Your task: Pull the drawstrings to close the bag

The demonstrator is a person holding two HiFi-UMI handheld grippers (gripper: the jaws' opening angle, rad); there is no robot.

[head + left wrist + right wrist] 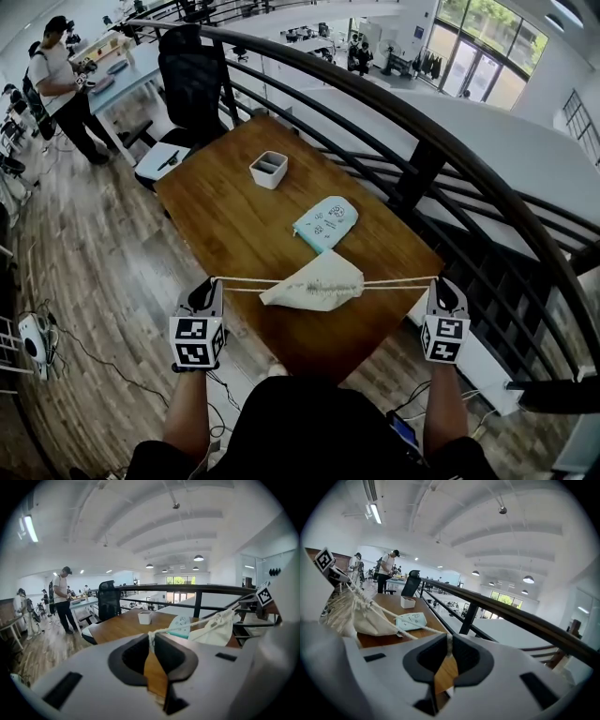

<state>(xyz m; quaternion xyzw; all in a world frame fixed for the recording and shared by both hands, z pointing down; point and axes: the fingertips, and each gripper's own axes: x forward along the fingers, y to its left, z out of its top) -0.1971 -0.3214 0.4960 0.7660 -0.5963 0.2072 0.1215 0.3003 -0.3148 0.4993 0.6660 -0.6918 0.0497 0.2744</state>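
1. Drawstrings [246, 281] are pinched at both ends. The left claw [208, 283] is pressed together on the cord ends on its side. The right claw [441, 281] is pressed together on the cord ends on its side.
2. In the left gripper view, white cord comes out from between the closed jaws of the left claw [151, 637] and runs off to the right. In the right gripper view, cord comes out of the right claw [449, 641] the same way and runs off to the left.
3. From each claw the drawstrings go in tight, nearly straight lines to the bag [319, 284].
4. That cream cloth bag sits in the middle between the two claws, over the near end of the wooden worktop [225, 220]. Its top edge is scrunched up along the cords. I cannot tell if its bottom touches the wood.
5. Past the bag, farther from both claws, a light blue pouch [325, 223] lies flat on the worktop. It is near the bag but not touching it.
6. Farther out again stands a small white box [269, 170], well apart from the pouch.
7. Beyond the far end of the worktop is a black chair [192, 84].
8. A black railing [422, 150] curves along the right claw's side.
9. Far past the left claw, a person [61, 89] stands at another table.
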